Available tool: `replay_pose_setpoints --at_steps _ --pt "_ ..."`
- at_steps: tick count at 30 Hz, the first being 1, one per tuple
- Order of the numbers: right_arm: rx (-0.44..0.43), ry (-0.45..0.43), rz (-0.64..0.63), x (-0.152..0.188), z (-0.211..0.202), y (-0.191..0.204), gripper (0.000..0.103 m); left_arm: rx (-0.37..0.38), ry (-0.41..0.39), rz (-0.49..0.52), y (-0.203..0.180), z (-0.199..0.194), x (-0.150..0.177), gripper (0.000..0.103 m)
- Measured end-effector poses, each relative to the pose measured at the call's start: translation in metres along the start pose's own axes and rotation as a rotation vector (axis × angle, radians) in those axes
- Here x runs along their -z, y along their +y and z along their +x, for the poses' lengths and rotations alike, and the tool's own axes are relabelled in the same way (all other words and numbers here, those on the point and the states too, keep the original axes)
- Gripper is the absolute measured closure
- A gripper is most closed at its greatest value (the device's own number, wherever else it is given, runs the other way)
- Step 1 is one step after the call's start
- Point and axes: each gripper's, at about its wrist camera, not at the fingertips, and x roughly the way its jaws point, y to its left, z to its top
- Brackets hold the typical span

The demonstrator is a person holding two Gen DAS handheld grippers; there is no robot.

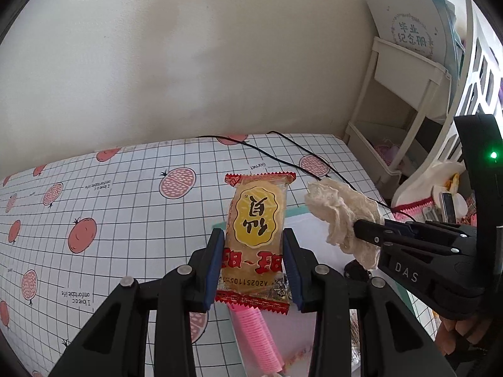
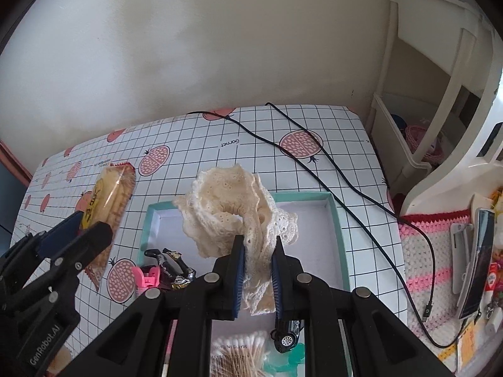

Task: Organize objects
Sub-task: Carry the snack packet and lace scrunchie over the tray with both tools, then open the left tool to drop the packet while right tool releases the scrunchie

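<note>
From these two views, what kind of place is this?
Probably a room in a home, not a lab: a table covered by a pomegranate-print cloth, a white plastic storage rack holding a booklet, and a crocheted mat beside a phone against a plain wall.

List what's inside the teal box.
In the box: a pink clip, dark wrapped items, cotton swabs, a toy car. The lace and right gripper hide the middle.
</note>
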Motion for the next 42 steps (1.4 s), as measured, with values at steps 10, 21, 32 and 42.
replay_pose_setpoints --at_steps 10,21,32,42 --pt "0.033 0.098 -0.005 0.012 0.031 -0.004 0.086 0.065 0.131 0.037 -0.02 0.034 0.017 0.065" --pt "0.044 0.143 -0.014 0.017 0.041 -0.002 0.086 0.127 0.207 0.022 -0.017 0.05 0.025 0.065" --pt "0.068 0.156 -0.031 0.014 0.039 0.002 0.079 0.186 0.246 0.008 -0.012 0.052 0.023 0.064" --pt "0.068 0.114 -0.035 0.006 0.021 0.004 0.072 0.253 0.243 -0.011 -0.003 0.044 0.015 0.057"
